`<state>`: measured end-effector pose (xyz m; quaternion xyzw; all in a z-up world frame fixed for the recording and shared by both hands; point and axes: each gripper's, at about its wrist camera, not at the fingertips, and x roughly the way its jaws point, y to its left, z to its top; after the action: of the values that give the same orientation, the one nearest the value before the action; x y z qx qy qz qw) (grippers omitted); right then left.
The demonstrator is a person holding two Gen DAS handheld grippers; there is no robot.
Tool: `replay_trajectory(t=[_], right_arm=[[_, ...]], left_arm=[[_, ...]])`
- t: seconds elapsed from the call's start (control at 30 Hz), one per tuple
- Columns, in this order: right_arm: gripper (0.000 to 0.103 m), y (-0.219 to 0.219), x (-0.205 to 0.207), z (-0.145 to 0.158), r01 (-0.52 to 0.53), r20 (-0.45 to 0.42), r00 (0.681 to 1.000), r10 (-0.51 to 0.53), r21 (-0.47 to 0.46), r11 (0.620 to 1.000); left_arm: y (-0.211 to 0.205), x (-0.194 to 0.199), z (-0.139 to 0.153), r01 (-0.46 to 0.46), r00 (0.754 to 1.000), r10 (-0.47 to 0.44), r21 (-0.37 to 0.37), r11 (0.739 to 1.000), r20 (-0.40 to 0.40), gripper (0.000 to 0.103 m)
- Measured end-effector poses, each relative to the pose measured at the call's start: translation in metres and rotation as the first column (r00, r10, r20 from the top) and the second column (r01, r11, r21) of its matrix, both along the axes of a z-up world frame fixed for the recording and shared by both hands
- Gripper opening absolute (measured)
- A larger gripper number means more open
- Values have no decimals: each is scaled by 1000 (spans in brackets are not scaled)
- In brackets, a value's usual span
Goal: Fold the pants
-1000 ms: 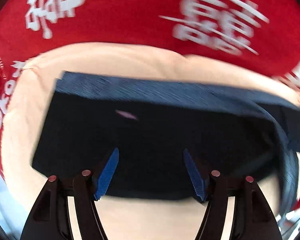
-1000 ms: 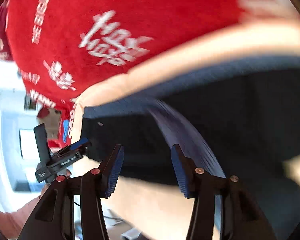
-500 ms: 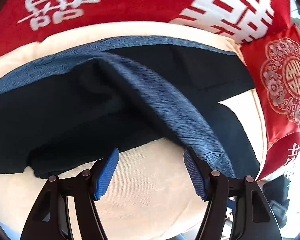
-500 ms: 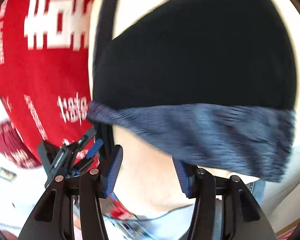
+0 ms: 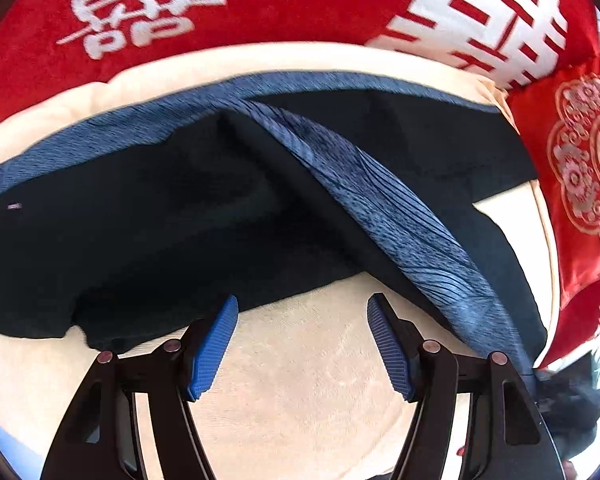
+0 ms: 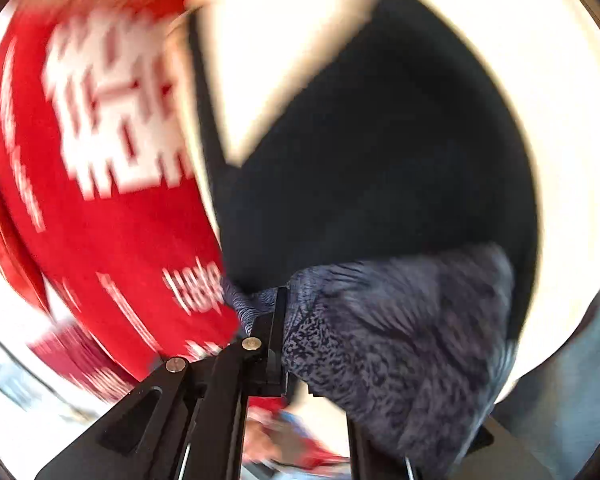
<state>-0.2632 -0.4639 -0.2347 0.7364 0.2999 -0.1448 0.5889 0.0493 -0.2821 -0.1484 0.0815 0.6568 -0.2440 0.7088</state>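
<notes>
The pants point(image 5: 172, 220) are dark navy with a blue patterned band and lie across a cream cushion point(image 5: 300, 368). In the left wrist view one leg point(image 5: 400, 216) stretches taut toward the lower right. My left gripper point(image 5: 302, 340) is open and empty above bare cushion, just in front of the pants' near edge. In the blurred right wrist view my right gripper point(image 6: 288, 332) is shut on the patterned band of the pants point(image 6: 400, 340), which drapes over its right finger. The dark part of the pants point(image 6: 372, 160) lies beyond on the cushion.
A red blanket with white characters point(image 5: 260, 4) runs behind the cushion and shows at the left of the right wrist view point(image 6: 100, 200). A red embroidered pillow point(image 5: 580, 168) sits at the right. Blue jeans fabric point(image 6: 572, 380) is at the lower right.
My right gripper has closed on the patterned band, which was loose in front of its open fingers before. The left gripper stayed open and its view has held nearly still since half a second ago.
</notes>
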Motion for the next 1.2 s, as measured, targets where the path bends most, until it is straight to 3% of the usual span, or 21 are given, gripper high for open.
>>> replay_trajectory(t=[0.17,0.3,0.33,0.43,0.47,0.57,0.6,0.63,0.7,0.8,0.87,0.97,1.0,1.13,1.2], right_arm=[[7,-93,86,79,-188,28,980,197,-184,965],[9,-152,178,91,-353,-45,934,353,-246,903],[11,-167,204,90,-400,-76,916,395,-267,877],[14,-188,267,67,-577,-236,816,527,-281,767],[20,-191,284,58,-614,-277,788,550,-284,737],[86,-194,314,41,-705,-397,704,588,-301,642],[86,-192,317,42,-718,-411,692,593,-317,619],[86,-189,317,50,-712,-386,701,600,-349,609],[86,-184,305,63,-685,-329,728,601,-372,626],[80,-176,273,69,-677,-393,735,552,-394,622],[67,-171,258,68,-709,-480,703,526,-406,577],[61,-177,259,60,-766,-616,635,466,-423,484],[59,-181,258,60,-766,-640,630,440,-419,488],[58,-189,225,57,-663,-661,683,310,-381,645],[58,-189,210,49,-610,-639,715,284,-370,701]], left_arm=[[2,17,15,-82,997,82,11,997,15,69],[3,40,25,-147,987,145,33,989,70,69],[4,47,26,-166,983,162,41,985,83,69],[11,69,20,-232,969,224,71,970,105,69],[13,77,14,-256,963,246,85,963,114,69],[14,93,-7,-291,953,272,154,944,133,69],[18,95,-12,-296,952,276,168,941,130,69],[19,99,-18,-306,950,287,183,934,123,69],[20,101,-21,-321,946,304,179,930,114,69],[12,102,-17,-311,949,295,169,935,113,69],[0,102,-13,-283,958,270,149,948,100,69],[-26,105,-8,-223,972,211,123,967,104,69],[-34,107,-9,-206,975,195,114,972,104,69],[-64,107,-17,-149,985,140,96,984,99,69],[-72,105,-23,-143,986,133,99,985,96,69]])
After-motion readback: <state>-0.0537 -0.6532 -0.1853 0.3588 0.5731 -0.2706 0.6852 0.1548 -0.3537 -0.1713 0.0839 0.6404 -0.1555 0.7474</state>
